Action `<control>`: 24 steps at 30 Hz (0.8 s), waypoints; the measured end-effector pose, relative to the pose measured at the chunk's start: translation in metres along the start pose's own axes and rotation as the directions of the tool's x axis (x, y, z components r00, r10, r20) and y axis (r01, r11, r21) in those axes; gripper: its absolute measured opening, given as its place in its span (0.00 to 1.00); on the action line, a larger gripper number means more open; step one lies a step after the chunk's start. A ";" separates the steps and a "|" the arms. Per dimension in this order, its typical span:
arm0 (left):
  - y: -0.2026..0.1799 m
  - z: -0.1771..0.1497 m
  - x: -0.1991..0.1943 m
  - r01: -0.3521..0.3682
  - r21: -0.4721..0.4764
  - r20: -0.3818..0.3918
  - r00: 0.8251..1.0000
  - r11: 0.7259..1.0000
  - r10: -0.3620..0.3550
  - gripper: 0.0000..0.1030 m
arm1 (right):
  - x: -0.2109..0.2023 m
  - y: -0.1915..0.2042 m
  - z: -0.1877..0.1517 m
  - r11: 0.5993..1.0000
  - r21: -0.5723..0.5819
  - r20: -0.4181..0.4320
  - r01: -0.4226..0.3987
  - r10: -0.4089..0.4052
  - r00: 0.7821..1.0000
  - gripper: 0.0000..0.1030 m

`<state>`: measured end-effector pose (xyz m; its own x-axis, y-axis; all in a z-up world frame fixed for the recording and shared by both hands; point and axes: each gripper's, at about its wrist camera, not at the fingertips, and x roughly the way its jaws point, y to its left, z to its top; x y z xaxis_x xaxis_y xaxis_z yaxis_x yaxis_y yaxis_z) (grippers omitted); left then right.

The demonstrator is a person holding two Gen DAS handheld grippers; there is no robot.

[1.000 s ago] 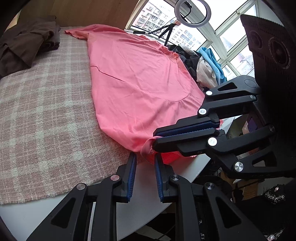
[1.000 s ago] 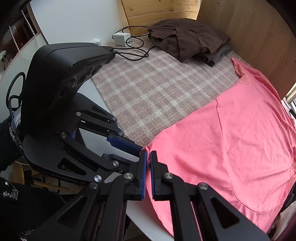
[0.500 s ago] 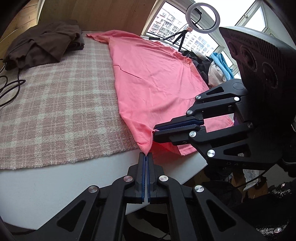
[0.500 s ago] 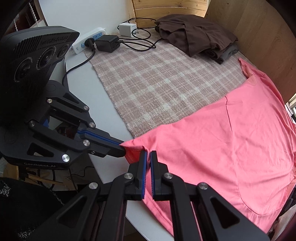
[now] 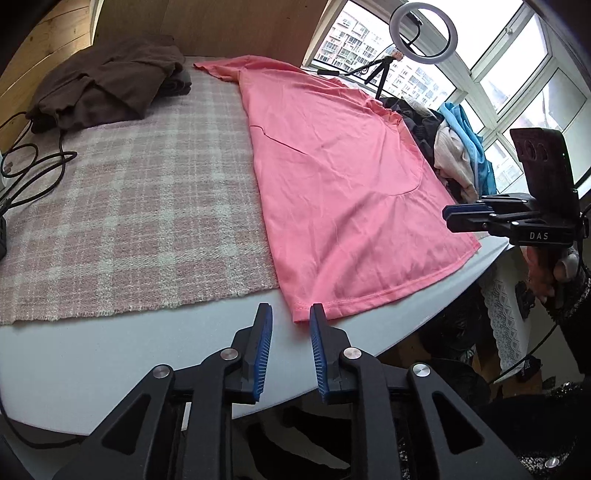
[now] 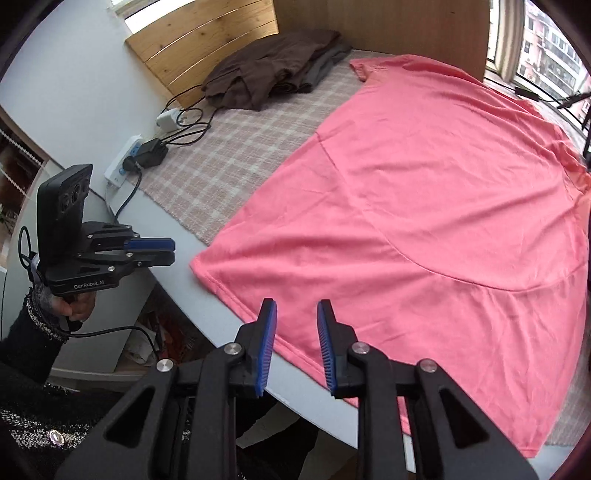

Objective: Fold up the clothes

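Landmark: pink T-shirt (image 5: 343, 192), spread flat with its hem along the front edge of the white bench (image 5: 122, 354).
Under the shirt: pink-and-white plaid cloth (image 5: 129, 221); shirt covers its window side and runs past it onto bare bench at the hem.
Left gripper (image 5: 290, 350): at the shirt's hem corner, fingers (image 5: 263, 347) parted by a narrow gap and opening; corner lies just ahead of the tips, nothing pinched between the pads.
Right gripper (image 6: 295, 343): over the hem edge, further along from that corner; fingers (image 6: 327, 350) a narrow gap apart, opening; fabric shows below the gap, pads not pressing it.
Hands: one grips each gripper handle; dark knitted sleeve (image 6: 26, 350) at the left wrist.
Beyond the shirt, far end of the cloth: heap of dark brown clothes (image 5: 107, 85).
Beside that heap: power strip with plugged charger (image 6: 136, 158), black cables.
Window side of shirt: ring light on small tripod (image 5: 421, 33); pile of mixed clothes (image 5: 454, 147).
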<state>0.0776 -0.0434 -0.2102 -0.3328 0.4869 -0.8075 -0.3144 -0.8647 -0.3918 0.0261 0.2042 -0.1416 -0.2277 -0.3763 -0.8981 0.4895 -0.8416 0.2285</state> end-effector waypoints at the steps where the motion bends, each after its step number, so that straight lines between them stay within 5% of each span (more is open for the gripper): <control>1: -0.002 0.004 0.005 -0.012 0.008 -0.009 1.000 1.000 0.012 0.21 | -0.009 -0.023 -0.009 0.998 0.056 0.014 0.041 -0.042 0.999 0.22; 6: -0.007 0.013 0.030 -0.119 0.068 -0.100 0.987 0.991 0.125 0.20 | -0.056 -0.136 -0.066 0.914 0.321 0.019 0.247 -0.267 0.964 0.22; 8: -0.008 0.017 0.029 -0.076 0.034 -0.112 0.990 0.996 0.080 0.23 | -0.073 -0.179 -0.092 0.861 0.435 0.007 0.264 -0.296 0.955 0.23; 11: -0.014 0.020 0.032 -0.087 0.032 -0.136 0.987 0.996 0.090 0.30 | -0.083 -0.219 -0.119 0.820 0.517 0.011 0.245 -0.292 0.956 0.36; 21: -0.037 0.024 0.047 -0.186 0.086 -0.183 0.963 0.979 0.199 0.29 | -0.053 -0.252 -0.133 0.849 0.460 -0.022 0.258 -0.280 0.960 0.39; 24: -0.040 0.025 0.049 -0.205 0.090 -0.183 0.958 0.975 0.219 0.29 | -0.054 -0.251 -0.132 0.872 0.430 -0.011 0.235 -0.255 0.967 0.02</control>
<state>0.0513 0.0182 -0.2232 -0.2247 0.2550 -0.9405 -0.3177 -0.9316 -0.1767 0.0266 0.4863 -0.1999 -0.3354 -0.1451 -0.9309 0.0116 -0.9886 0.1499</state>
